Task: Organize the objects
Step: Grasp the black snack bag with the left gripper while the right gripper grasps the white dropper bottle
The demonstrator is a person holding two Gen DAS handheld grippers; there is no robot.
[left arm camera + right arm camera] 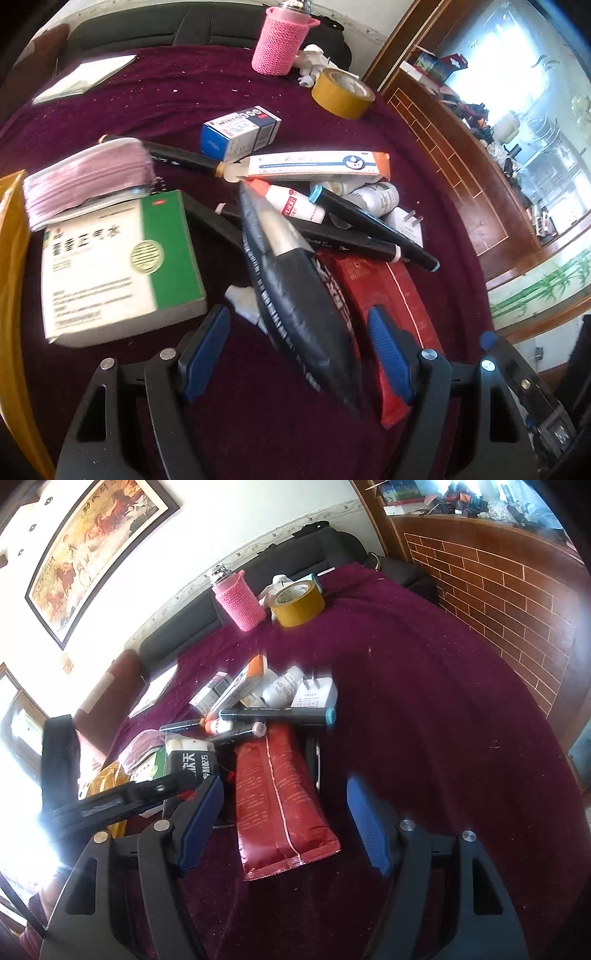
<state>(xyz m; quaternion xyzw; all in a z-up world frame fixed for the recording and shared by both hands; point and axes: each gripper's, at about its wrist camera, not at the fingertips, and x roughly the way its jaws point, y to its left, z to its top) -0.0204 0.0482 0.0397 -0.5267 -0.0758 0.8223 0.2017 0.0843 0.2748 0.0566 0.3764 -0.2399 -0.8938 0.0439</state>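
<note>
Both sets of fingers open, gripping nothing. Left gripper (297, 356) straddling a black pouch (295, 291); right gripper (284, 823) around the near end of a red pouch (275, 794). Pouches side by side amid markers and medicine boxes piled on the maroon-covered worktop (424, 720).

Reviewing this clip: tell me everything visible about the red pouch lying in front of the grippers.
The red pouch is a long, flat, glossy foil-like packet with a pale seam down its middle, fine print and a serrated sealed near end. It lies flat on the maroon cloth, lengthwise away from the camera. A black pouch overlaps one long edge, and markers cross its far end. It lies between the right hand-held gripper's open pads, untouched.
</note>
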